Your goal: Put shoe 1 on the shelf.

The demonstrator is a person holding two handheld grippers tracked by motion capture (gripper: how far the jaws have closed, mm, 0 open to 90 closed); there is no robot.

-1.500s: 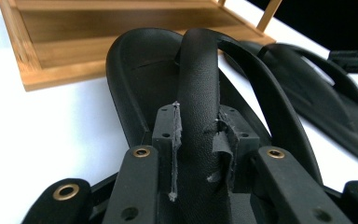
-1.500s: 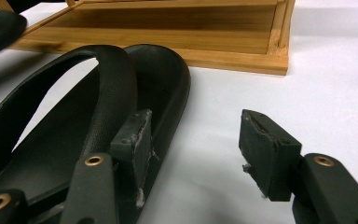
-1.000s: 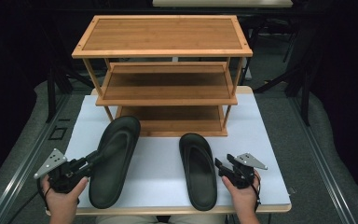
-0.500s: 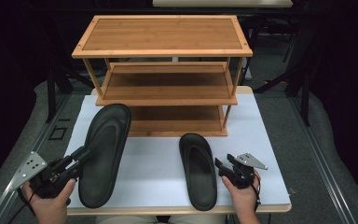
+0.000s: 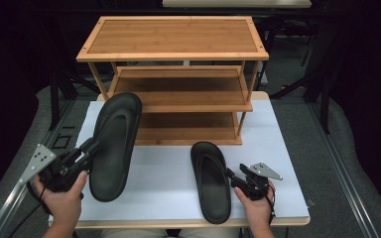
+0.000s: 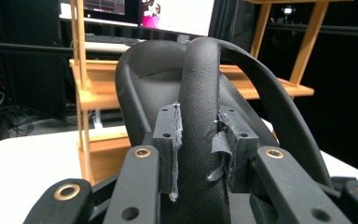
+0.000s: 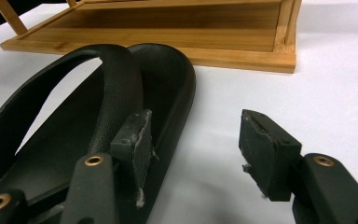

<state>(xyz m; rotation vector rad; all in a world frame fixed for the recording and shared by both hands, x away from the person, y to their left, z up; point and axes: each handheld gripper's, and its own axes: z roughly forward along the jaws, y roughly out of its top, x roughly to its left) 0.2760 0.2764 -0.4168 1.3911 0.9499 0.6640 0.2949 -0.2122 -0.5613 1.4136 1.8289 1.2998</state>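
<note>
My left gripper (image 5: 90, 147) is shut on the strap (image 6: 200, 107) of a black slipper (image 5: 114, 144). It holds the slipper tilted up off the white table (image 5: 168, 183), toe toward the wooden shoe rack (image 5: 173, 39). A second black slipper (image 5: 212, 181) lies flat on the table near the front edge. My right gripper (image 5: 232, 176) stands open at that slipper's right side. In the right gripper view one jaw sits inside the slipper (image 7: 51, 140), against its strap. The other jaw is over bare table, so the slipper's right rim lies between them.
The three-level rack (image 7: 191, 32) stands at the back of the table, and its lowest shelf rests on the tabletop just beyond the flat slipper. Dark floor and black frame legs surround the table. Screens glow behind the rack (image 6: 93, 93).
The left gripper has lifted its slipper and carried it left and forward, so the toe now reaches the rack's lower shelves. The right gripper and the flat slipper have stayed put.
</note>
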